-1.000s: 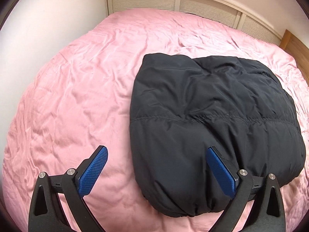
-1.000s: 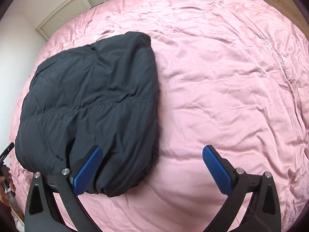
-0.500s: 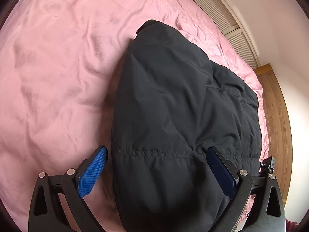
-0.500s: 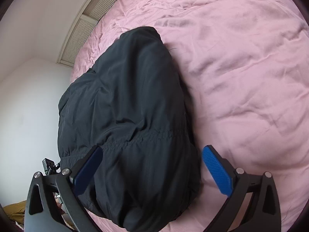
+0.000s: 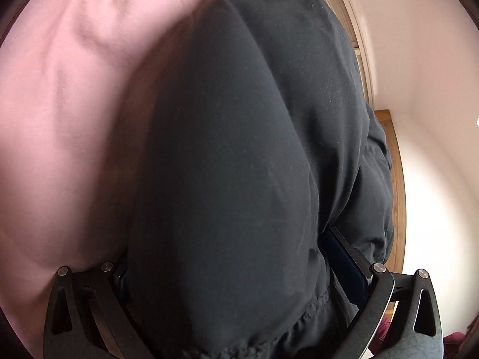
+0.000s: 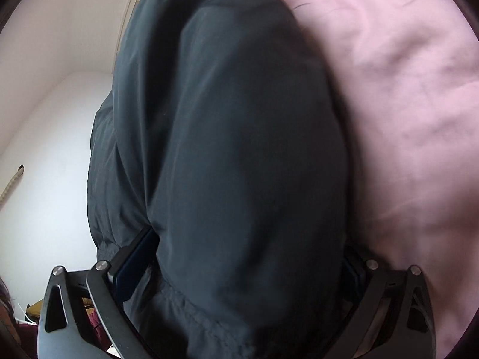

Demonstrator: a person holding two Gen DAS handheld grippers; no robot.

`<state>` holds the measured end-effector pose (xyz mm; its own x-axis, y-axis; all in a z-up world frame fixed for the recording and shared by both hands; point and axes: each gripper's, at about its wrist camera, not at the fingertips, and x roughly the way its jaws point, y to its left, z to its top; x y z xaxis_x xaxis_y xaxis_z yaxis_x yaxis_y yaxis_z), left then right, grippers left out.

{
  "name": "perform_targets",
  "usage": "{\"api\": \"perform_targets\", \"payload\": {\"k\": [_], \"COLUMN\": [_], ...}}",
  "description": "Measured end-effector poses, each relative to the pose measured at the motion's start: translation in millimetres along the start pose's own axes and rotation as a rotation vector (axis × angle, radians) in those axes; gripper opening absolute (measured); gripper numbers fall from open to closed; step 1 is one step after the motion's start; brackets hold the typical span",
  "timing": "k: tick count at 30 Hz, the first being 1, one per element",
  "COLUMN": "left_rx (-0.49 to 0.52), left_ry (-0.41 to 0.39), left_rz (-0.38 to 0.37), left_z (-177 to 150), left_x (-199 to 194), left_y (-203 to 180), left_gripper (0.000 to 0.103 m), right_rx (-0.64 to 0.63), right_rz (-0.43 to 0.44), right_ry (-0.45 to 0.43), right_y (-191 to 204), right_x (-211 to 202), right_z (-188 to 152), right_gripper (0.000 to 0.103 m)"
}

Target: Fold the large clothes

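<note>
While you pushed both grippers in, the folded jacket went from lying ahead of wide-open jaws to filling the gap between them.

Left wrist view: your left gripper (image 5: 239,272) now straddles the near end of the jacket (image 5: 239,149); a second ago its blue pads stood clear over the sheet (image 5: 66,119). The jaws are spread around the thick bundle, the pads half buried in fabric; I cannot tell whether they are squeezing it yet.

Right wrist view: your right gripper (image 6: 248,266) has done the same from the other side, with the jacket (image 6: 239,149) bulging between its fingers. Its jaws are wide as well, and whether they bear on the fabric I cannot tell.

Jacket: it lies on the pink sheet (image 6: 404,104) of the bed, folded into a puffy bundle.

Meaning for the task: folding looks largely done; this reads as you taking hold of the bundle to lift or press it. Puffy fill may spring open if you grip loosely.

Only left view: the slatted headboard (image 5: 356,39) and a strip of wooden floor (image 5: 395,179) beyond the jacket.

Only right view: a white wall (image 6: 51,119) beside the bed and some clutter low at the left edge.
</note>
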<state>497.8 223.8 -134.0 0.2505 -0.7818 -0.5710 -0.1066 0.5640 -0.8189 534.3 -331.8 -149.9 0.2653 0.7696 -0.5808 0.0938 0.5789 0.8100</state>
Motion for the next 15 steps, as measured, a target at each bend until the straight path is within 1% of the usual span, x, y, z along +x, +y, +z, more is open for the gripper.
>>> {"api": "perform_targets", "payload": {"k": [3,6,13,14,15], "left_rx": [0.012,0.016,0.027,0.031,0.034], "left_ry": [0.019,0.031,0.007,0.001,-0.004], "left_rz": [-0.025,-0.015,0.060,0.075,0.086], "left_z": [-3,-4,-12,-14,-18], "left_x": [14,21,35,36,35], "left_y": [-7,-8,-26,-30,-33], "left_gripper": [0.102,0.102,0.102,0.101,0.097], "right_rx": [-0.034,-0.017,-0.015,-0.014,-0.008], "right_rz": [0.051,0.070,0.057,0.053,0.048], "right_ry": [0.037,0.034,-0.002,-0.002,-0.005], "right_y": [11,3,3,5,6], "right_x": [22,28,40,42,43], "right_z": [0,-1,-8,-9,-9], "right_gripper": [0.103,0.103,0.103,0.103,0.103]}}
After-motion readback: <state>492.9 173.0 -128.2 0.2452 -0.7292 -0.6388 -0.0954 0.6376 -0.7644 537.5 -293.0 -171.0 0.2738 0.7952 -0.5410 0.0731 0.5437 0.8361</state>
